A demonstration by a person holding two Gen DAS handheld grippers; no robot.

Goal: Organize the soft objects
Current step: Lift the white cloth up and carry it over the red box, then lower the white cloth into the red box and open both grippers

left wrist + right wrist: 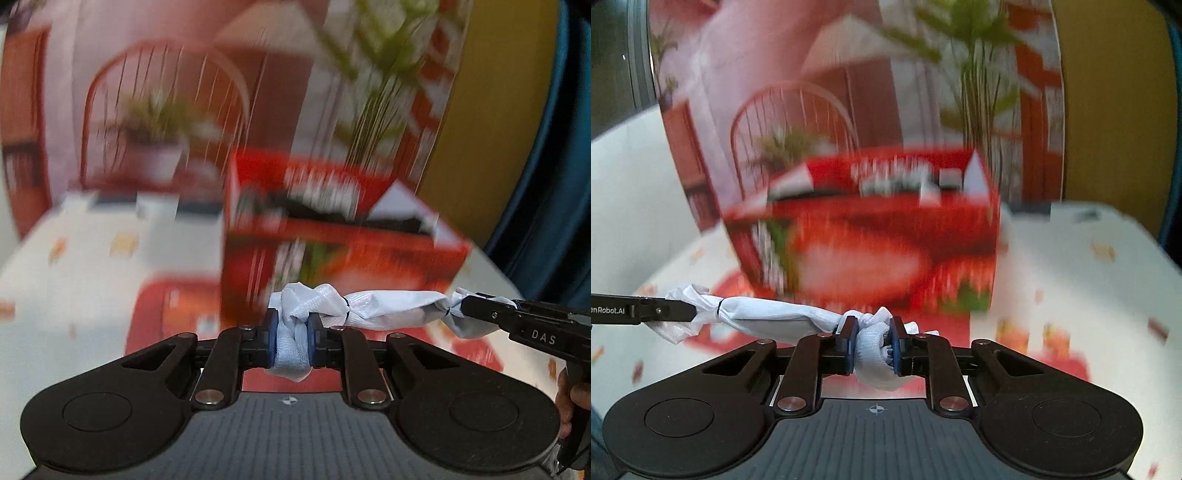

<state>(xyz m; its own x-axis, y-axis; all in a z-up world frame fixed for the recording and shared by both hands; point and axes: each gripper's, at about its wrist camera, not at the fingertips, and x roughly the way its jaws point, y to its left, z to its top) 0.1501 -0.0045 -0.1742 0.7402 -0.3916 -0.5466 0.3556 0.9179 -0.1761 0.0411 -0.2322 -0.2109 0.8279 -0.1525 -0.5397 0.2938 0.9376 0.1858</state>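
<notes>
Stretching between both grippers, a white cloth bundle (388,308), tied off with dark bands near each end, hangs clear of the worktop (74,251). In the left wrist view, the left gripper (290,332) has its blue-padded fingers (271,332) clamped on one bunched end of the bundle, with a tuft of fabric poking out above and below them. The rest of the bundle runs off to the right of the fingers, where the right gripper (469,308) pinches the far end. Holding both ends probably keeps the limp thing taut and level so it can be carried without sagging. Just beyond the fingers stands an open red box (332,251), its flaps up; it looks like the likely place for the bundle. To the left of the fingers the patterned worktop lies open, with room to swing.

In the right wrist view, the right gripper (873,345) is likewise clamped on a knotted end, fabric bulging between its fingers (895,345). The bundle (768,314) leads away to the left, to the left gripper (692,312). The red box (868,229) sits straight ahead, its near wall an edge the bundle would have to clear. Right of the fingers the worktop (1071,258) is open up to its far edge.
</notes>
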